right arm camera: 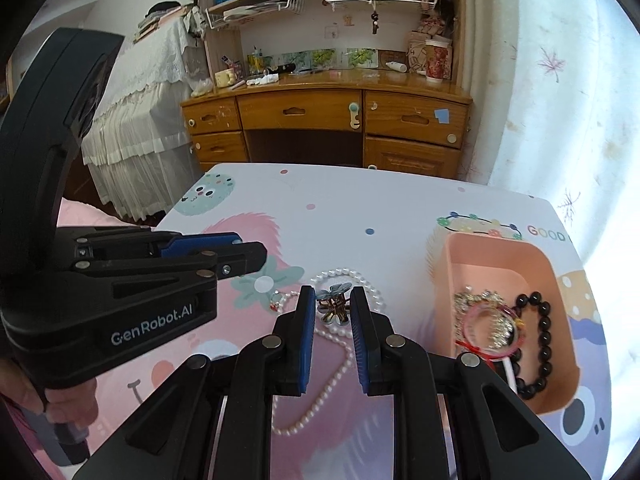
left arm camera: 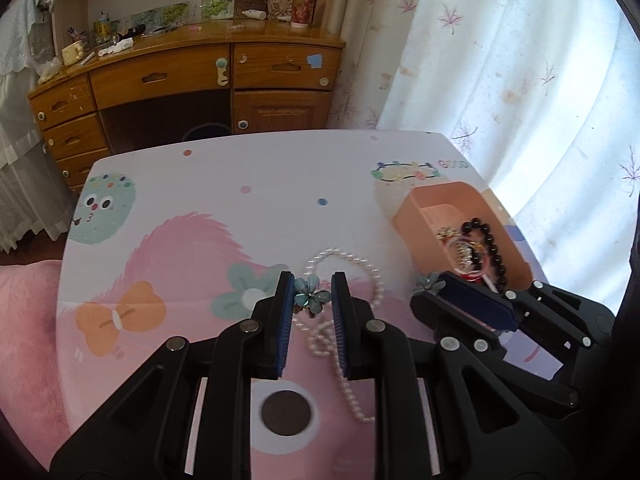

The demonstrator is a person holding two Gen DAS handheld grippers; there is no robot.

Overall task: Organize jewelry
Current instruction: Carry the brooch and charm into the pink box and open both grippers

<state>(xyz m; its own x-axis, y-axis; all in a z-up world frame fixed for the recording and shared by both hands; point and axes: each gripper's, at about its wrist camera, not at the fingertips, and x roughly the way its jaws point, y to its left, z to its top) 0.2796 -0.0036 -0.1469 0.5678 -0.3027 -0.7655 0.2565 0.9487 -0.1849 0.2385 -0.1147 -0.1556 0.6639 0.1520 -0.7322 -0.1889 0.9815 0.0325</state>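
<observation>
The left claw (left arm camera: 311, 294) fills the bottom of its own wrist view, its blue pads clamped on a blue flower clip (left arm camera: 311, 295) that sits right at the fingertips, petals facing the camera. Beneath and behind it a pearl necklace (left arm camera: 347, 264) lies looped on the bench (left arm camera: 280, 176), one strand trailing back under the right-hand pad. To the right, the right claw (left arm camera: 434, 284) comes in from the side with a second blue flower ornament (left arm camera: 427, 282) at its tip. Just beyond it stands a peach tray (left arm camera: 436, 196) on the bench's right side, holding a black bead bracelet (left arm camera: 490, 246) and a pink ring-shaped bracelet (left arm camera: 466, 258).

In the right wrist view, a hand (right arm camera: 60, 408) grips the handle of the left claw at the far left. In the middle, the right claw's pads close on the second ornament, here showing gold metal prongs under blue petals, above the pearls. The tray lies to the right, well apart from the clamped piece, with silver jewelry (right arm camera: 486, 304) beside the bracelets.
</observation>
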